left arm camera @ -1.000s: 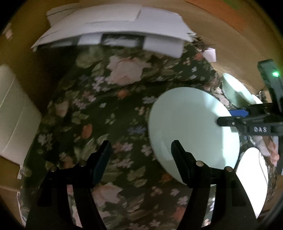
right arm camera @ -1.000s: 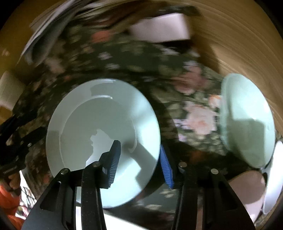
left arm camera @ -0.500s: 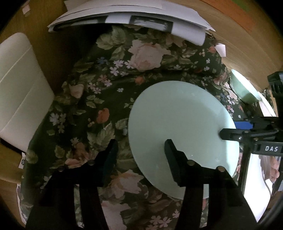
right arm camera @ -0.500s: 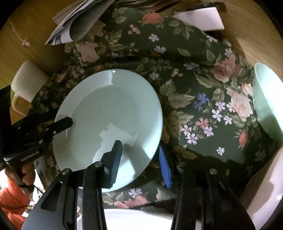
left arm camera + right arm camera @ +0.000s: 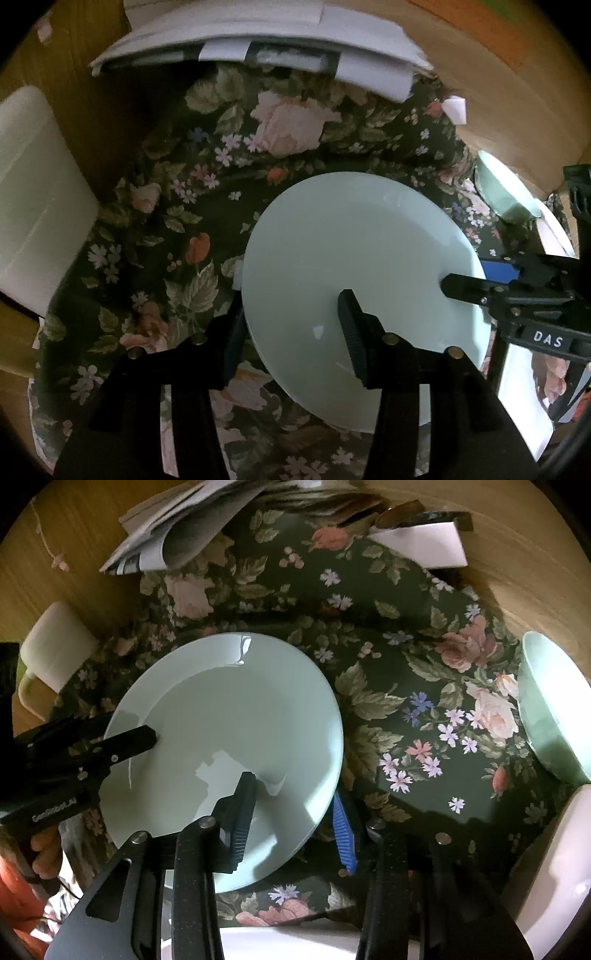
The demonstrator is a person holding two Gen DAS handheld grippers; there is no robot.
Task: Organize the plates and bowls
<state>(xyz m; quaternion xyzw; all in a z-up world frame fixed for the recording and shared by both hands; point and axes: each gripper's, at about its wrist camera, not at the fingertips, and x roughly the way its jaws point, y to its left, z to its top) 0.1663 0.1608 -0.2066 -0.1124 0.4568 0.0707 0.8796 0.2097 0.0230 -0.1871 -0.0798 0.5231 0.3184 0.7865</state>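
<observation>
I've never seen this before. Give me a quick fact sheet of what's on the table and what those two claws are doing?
surface: dark floral tablecloth
main item: pale green round plate
left gripper: straddles plate rim, jaws just closing
right gripper: straddles opposite rim
nearby: pale green bowl, white papers

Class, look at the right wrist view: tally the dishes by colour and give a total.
Pale green: 2 (plate, bowl)
White: 2 (plate at bottom edge, dish at right edge)
Total: 4
</observation>
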